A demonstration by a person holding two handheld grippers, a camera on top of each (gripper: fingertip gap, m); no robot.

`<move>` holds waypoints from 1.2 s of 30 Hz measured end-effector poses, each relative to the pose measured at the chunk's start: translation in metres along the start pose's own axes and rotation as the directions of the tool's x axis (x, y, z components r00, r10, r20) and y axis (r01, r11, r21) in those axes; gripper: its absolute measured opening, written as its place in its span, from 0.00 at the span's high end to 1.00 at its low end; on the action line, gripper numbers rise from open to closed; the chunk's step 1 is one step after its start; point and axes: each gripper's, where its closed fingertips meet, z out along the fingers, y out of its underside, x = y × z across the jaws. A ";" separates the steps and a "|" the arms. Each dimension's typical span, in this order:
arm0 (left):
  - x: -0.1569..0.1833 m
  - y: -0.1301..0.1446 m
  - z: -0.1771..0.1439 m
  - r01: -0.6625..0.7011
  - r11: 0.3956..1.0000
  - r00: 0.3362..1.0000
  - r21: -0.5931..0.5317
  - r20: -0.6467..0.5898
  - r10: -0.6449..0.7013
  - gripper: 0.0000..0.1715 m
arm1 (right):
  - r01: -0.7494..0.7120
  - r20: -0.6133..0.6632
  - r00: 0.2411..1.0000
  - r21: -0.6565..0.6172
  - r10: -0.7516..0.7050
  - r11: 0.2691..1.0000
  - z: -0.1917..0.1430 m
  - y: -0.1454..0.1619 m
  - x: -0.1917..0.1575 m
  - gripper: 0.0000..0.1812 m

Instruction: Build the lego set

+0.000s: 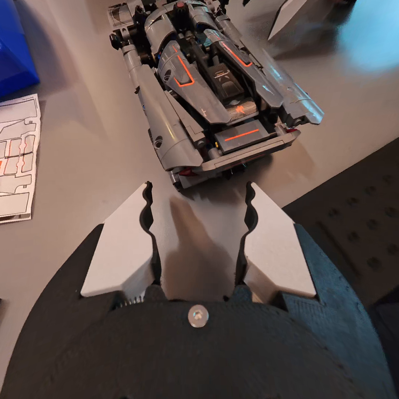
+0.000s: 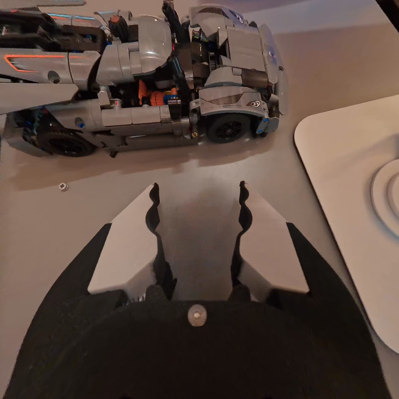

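Observation:
A grey lego sports car [image 1: 207, 95] with orange stripes stands on the grey table, its rear end toward my left gripper [image 1: 198, 184]. My left gripper is open and empty, just short of the car's rear bumper. In the right wrist view the car [image 2: 151, 86] shows side-on, with its door area open and orange seats inside. My right gripper [image 2: 198, 183] is open and empty, a little in front of the car's side. A small loose grey round piece [image 2: 63, 186] lies on the table left of my right gripper.
A sticker sheet [image 1: 17, 159] and a blue box [image 1: 15, 49] lie at the left. A dark perforated board [image 1: 356, 226] borders the table at the right. A white tray [image 2: 349, 194] with a plate lies right of my right gripper. The other gripper [image 1: 302, 19] shows blurred at top right. From either gripper's tips it is about 11 cm to the small loose grey round piece [image 2: 63, 186].

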 end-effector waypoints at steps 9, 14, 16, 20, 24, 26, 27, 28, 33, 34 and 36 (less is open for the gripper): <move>0.006 -0.001 -0.003 -0.001 1.000 0.999 0.028 0.042 0.000 0.49 | 0.002 -0.029 1.000 0.078 0.000 0.997 0.003 -0.017 0.009 0.53; 0.002 -0.008 -0.007 -0.003 0.998 0.998 0.067 0.069 -0.001 0.50 | 0.022 -0.027 0.999 0.068 -0.020 0.997 0.005 -0.014 0.006 0.53; 0.001 -0.009 -0.006 -0.010 0.998 0.998 0.061 0.070 0.006 0.50 | 0.037 -0.022 0.999 0.058 -0.036 0.998 0.007 -0.011 0.003 0.54; 0.000 -0.010 -0.004 -0.031 0.998 0.997 0.054 0.078 0.027 0.48 | 0.042 -0.017 0.999 0.050 -0.041 0.998 0.009 -0.009 0.001 0.54; 0.000 -0.009 -0.009 -0.047 0.998 0.996 0.039 0.080 0.043 0.46 | 0.042 -0.012 0.999 0.075 -0.041 0.996 0.006 -0.014 -0.001 0.55; 0.000 -0.013 -0.016 -0.043 0.997 0.997 0.060 0.065 0.039 0.46 | 0.045 -0.023 0.999 0.087 -0.043 0.995 0.003 -0.016 0.001 0.57; -0.001 -0.016 -0.021 -0.035 0.997 0.997 0.073 0.064 0.031 0.46 | 0.048 -0.028 0.999 0.103 -0.046 0.994 0.001 -0.018 0.002 0.60; -0.004 -0.018 -0.027 -0.031 0.997 0.997 0.072 0.077 0.026 0.46 | 0.044 -0.026 0.999 0.114 -0.041 0.993 -0.001 -0.020 0.002 0.61; -0.016 -0.047 -0.051 -0.036 0.987 0.994 0.159 0.105 0.019 0.48 | 0.022 -0.010 1.000 0.136 -0.021 0.990 -0.003 -0.024 0.000 0.62; -0.019 -0.055 -0.053 -0.045 0.984 0.993 0.171 0.117 0.025 0.49 | 0.029 -0.012 1.000 0.129 -0.028 0.991 -0.002 -0.023 -0.001 0.62; -0.021 -0.072 -0.052 -0.090 0.980 0.990 0.175 0.126 0.069 0.49 | 0.048 -0.015 0.999 0.118 -0.046 0.992 -0.002 -0.022 -0.004 0.63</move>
